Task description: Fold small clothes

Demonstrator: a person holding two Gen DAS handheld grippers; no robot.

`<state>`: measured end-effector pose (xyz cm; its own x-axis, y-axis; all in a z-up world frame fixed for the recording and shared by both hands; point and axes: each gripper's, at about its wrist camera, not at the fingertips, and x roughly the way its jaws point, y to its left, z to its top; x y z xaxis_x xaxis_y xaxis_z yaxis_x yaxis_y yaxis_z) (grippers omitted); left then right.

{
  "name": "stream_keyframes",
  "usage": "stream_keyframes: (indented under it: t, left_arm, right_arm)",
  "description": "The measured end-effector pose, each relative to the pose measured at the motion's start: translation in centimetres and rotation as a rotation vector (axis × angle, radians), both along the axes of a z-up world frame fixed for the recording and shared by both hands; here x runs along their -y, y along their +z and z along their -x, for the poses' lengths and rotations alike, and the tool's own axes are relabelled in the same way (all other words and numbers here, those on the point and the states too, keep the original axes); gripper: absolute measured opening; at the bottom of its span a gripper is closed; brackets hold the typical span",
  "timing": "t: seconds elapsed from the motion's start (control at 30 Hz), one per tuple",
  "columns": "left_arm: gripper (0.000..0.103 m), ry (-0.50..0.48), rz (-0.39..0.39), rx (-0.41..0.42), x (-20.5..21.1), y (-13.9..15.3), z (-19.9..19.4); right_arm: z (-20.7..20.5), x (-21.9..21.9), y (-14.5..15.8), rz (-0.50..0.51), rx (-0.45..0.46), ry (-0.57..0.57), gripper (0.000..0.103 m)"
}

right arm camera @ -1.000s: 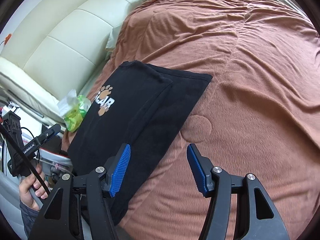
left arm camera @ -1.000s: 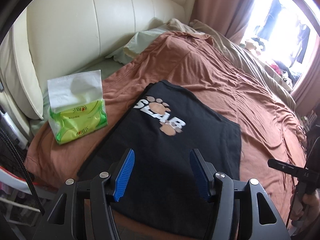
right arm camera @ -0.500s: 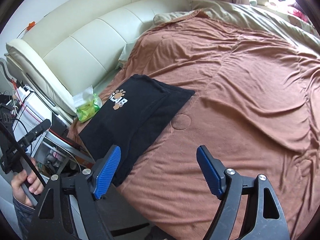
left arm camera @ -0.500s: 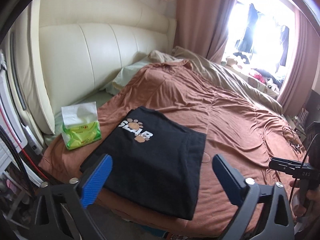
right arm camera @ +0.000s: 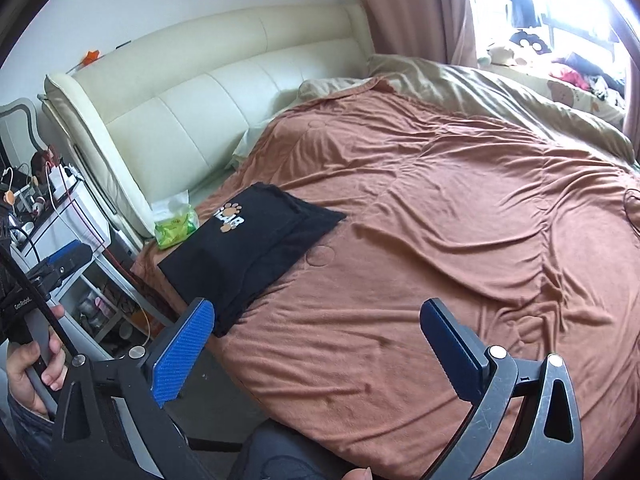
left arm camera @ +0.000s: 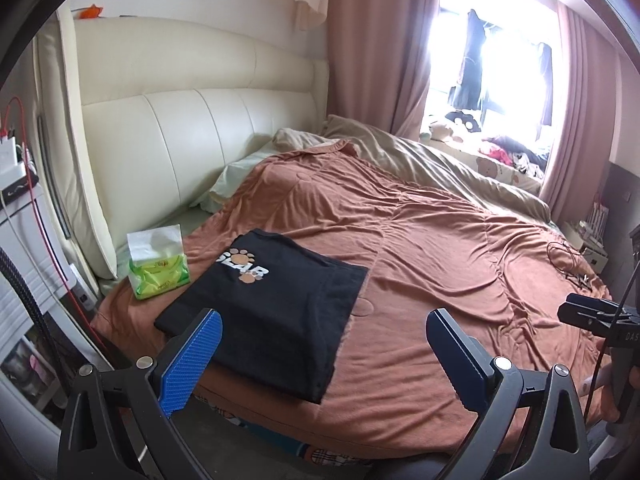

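Black shirt, folded, flat on bedspread

Beyond the blue-padded fingers, a black shirt with white lettering and tan paw prints lies on a rust-brown blanket; left of it, a green-and-white tissue pack.

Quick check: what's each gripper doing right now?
Left gripper: open, empty.
Right gripper: jaws opening, nothing between them.

matt black cloth shirt; glossy padded headboard
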<state>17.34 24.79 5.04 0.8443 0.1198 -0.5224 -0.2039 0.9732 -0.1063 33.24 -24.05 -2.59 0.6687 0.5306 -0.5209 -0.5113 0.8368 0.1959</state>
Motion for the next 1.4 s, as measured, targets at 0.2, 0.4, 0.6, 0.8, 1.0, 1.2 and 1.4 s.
stream_keyframes:
  t: [0.2, 0.4, 0.6, 0.8, 1.0, 1.2, 1.4]
  left_arm:
    - [0.103, -0.003, -0.017, 0.023, 3.7, 0.7, 2.2]
    - [0.103, -0.034, -0.034, 0.053, 7.6, 1.1, 4.5]
    - [0.103, -0.068, -0.057, 0.082, 11.1, 1.2, 6.9]
    - [0.103, -0.095, -0.061, 0.107, 14.1, 0.7, 9.1]
    - [0.103, -0.111, -0.067, 0.115, 16.2, -0.3, 11.0]
    - [0.103, -0.122, -0.088, 0.128, 17.6, -1.6, 13.5]
    - [0.103, -0.132, -0.067, 0.127, 17.6, -3.6, 14.6]
  right_arm:
    - [3.3, 3.8, 0.1, -0.022, 0.031, -0.031, 0.103]
    - [7.0, 7.7, -0.5, -0.030, 0.059, -0.050, 0.103]
    - [10.8, 10.6, -1.4, -0.012, 0.102, -0.089, 0.103]
    - [14.6, 13.0, -2.1, -0.029, 0.147, -0.128, 0.103]
    - [17.9, 14.9, -3.4, -0.051, 0.175, -0.157, 0.103]
    - [20.2, 16.1, -5.7, -0.051, 0.202, -0.179, 0.103]
    - [21.6, 16.2, -7.8, -0.022, 0.216, -0.212, 0.103]
